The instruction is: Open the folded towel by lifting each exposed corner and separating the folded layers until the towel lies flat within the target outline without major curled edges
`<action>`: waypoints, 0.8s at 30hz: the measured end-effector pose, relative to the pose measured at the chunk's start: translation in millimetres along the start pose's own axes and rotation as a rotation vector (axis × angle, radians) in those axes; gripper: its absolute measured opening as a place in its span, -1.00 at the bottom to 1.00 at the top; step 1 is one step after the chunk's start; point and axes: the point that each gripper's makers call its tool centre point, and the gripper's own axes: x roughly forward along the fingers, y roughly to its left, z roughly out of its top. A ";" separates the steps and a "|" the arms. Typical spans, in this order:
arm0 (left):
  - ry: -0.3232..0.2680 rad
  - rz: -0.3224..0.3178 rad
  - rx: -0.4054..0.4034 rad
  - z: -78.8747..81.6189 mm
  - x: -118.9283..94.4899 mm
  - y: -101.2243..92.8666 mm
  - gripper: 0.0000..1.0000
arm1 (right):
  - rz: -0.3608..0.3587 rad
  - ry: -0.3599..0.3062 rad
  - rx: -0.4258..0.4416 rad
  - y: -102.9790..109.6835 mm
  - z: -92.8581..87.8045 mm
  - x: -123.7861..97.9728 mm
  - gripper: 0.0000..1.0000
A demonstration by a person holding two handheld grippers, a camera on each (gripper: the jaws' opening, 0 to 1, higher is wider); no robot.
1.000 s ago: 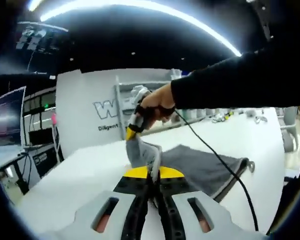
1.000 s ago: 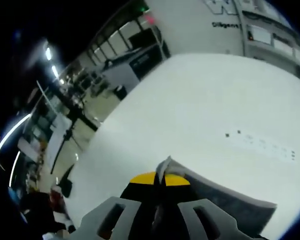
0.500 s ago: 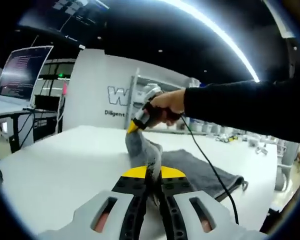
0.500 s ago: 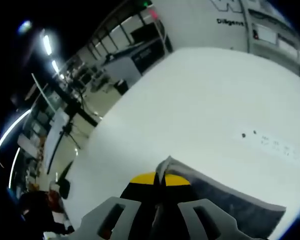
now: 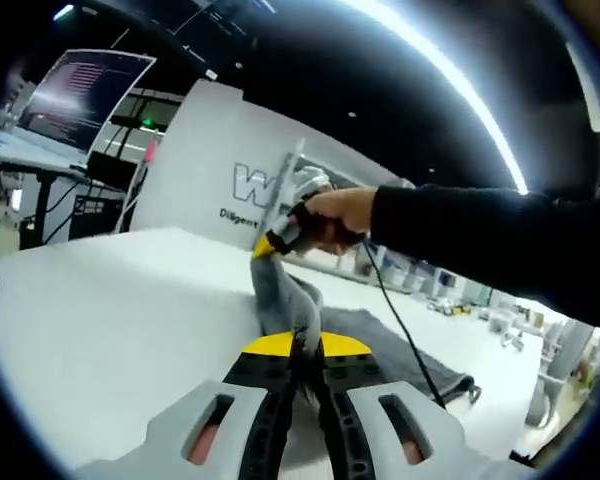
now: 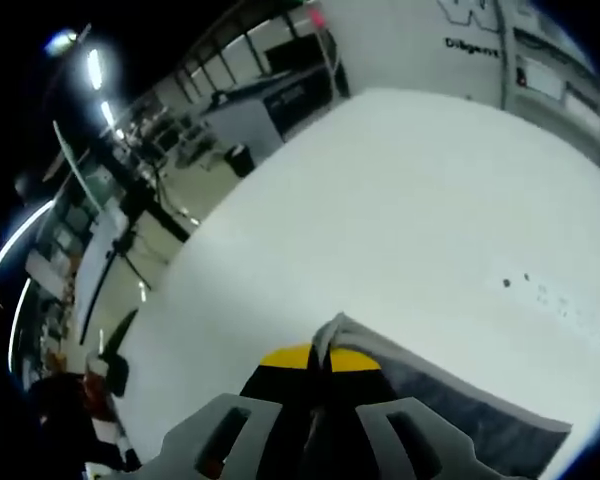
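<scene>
Gripping a raised fold of the grey towel (image 5: 380,335), the left gripper (image 5: 302,352) has its jaws pressed together on the cloth just above its yellow tip, in the left gripper view. The towel rises from the white table (image 5: 100,310) in a narrow peak between the two grippers; the rest of it lies spread on the tabletop behind and to the right, with a small hanging loop at its far right corner. The right gripper (image 5: 267,247) enters that view from the right, held by a hand (image 5: 332,212) in a dark sleeve (image 5: 490,240), and its yellow-tipped jaws are clamped on the top of the same raised peak. A black cable (image 5: 400,320) drops from the right gripper and trails across the towel towards the table's near edge. Behind the table stand a white panel (image 5: 210,170) with dark lettering and a monitor (image 5: 80,85) at the upper left.

In the right gripper view, the right gripper (image 6: 324,352) has its jaws closed on a pale-edged corner of the towel (image 6: 460,410), which pokes up just above the yellow tip. The grey cloth slopes away to the lower right, its light border running along the upper side. The white table (image 6: 380,220) spreads beyond it, with a few small dark marks (image 6: 540,292) on its surface at the right.
</scene>
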 end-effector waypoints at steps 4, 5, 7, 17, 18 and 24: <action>-0.010 -0.033 -0.148 3.3 -3.7 -2.3 -0.92 | -0.039 0.026 -0.018 -3.9 -2.5 9.3 -1.00; -0.004 -0.032 -0.162 2.6 -4.3 0.2 -0.92 | -0.042 0.032 -0.024 -2.3 -3.9 12.3 -1.00; -0.004 -0.027 -0.182 2.8 -5.7 6.0 -0.93 | -0.045 0.036 -0.030 1.5 -6.9 15.8 -1.00; 0.003 -0.049 -0.302 4.2 -11.5 12.6 -0.94 | -0.052 0.058 -0.060 16.0 -8.3 33.8 -1.00; 0.003 -0.050 -0.318 4.1 -12.0 13.3 -0.94 | -0.053 0.059 -0.062 17.2 -7.9 35.9 -1.00; 0.004 -0.045 -0.356 1.8 -14.3 17.9 -0.94 | -0.070 0.078 -0.086 22.8 -7.8 50.0 -1.00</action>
